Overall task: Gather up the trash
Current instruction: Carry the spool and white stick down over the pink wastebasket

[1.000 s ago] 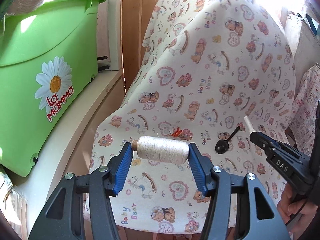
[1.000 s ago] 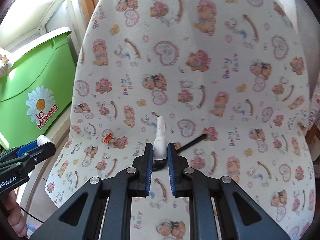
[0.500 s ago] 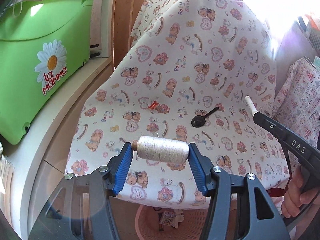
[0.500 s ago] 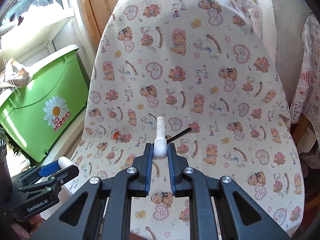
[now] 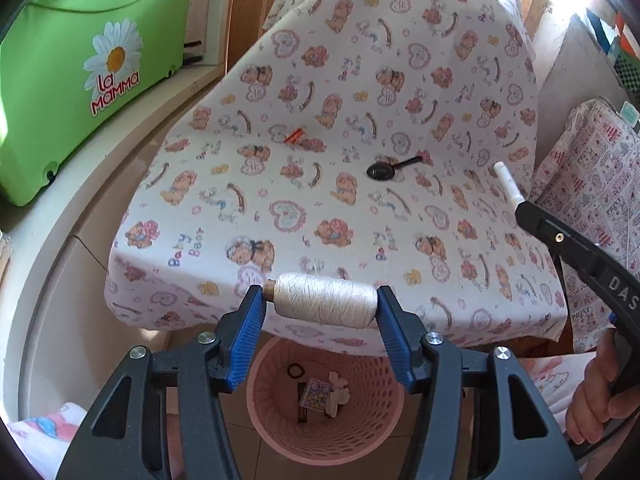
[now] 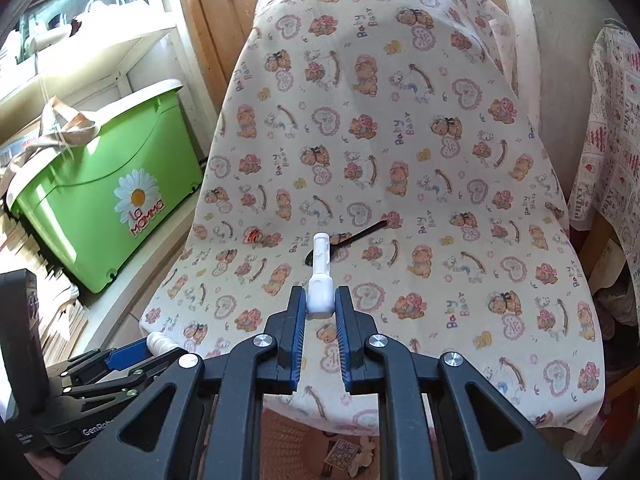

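My left tool is clamped end to end on one spool of cream thread, held crosswise between the two blue pads above the front edge of the table, which is draped in a teddy-bear cloth. Directly below the spool, on the tiled floor, stands one pink basket with perforated walls; in it lie three bits I can count: a dark ring, a small printed card and a crumpled pale scrap.

My right tool is closed on one white plastic tube, gripped at its thicker base with the narrow end pointing forward over the cloth. From the left wrist view the same tube sticks out at the right, well above the table's right side, and part of my right hand shows on the handle.

Two items remain on the cloth: one black spoon lying flat near the middle, bowl toward the left, and one small orange scrap to its left, well apart from it.

One green bin with a daisy sticker reading "La Mamma" sits on a ledge left of the table, a cloth strap draped over its lid. A second patterned fabric hangs at the right.
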### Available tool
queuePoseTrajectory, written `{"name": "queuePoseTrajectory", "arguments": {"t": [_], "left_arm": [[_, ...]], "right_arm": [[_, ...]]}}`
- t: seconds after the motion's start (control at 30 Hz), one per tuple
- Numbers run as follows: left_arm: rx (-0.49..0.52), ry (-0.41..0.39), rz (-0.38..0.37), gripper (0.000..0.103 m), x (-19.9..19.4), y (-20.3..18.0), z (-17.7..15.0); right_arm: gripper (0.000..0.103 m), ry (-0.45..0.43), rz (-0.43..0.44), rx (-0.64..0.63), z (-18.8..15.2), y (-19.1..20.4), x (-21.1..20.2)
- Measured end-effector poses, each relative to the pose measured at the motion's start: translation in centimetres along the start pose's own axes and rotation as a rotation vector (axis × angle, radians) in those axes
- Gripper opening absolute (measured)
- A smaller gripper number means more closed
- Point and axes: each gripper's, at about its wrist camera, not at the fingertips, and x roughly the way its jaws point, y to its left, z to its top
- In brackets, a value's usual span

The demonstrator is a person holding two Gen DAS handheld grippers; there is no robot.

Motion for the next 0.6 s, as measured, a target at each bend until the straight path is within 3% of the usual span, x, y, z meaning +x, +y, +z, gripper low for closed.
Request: {"name": "queuePoseTrajectory", "arguments": {"t": [0.27,0.37,0.6], "left_arm": [[-0.064,0.177,-0.025,0.055,2.9,0.0,-3.5],[-0.088,0.247,-0.016,0.055,4.4,0.2,-4.3],[-0.128,0.382,-0.002,0.055,7.5,0.9,-5.8]], "right_arm": [[0.016,0.087,0.044,-0.059,-4.7,1.8,-1.9],[0.016,0.118,-0.003,-0.11,-6.4,2.5,-2.0],[0.016,0.252,-0.027,-0.099,-9.3,1.6,0.0]]}}
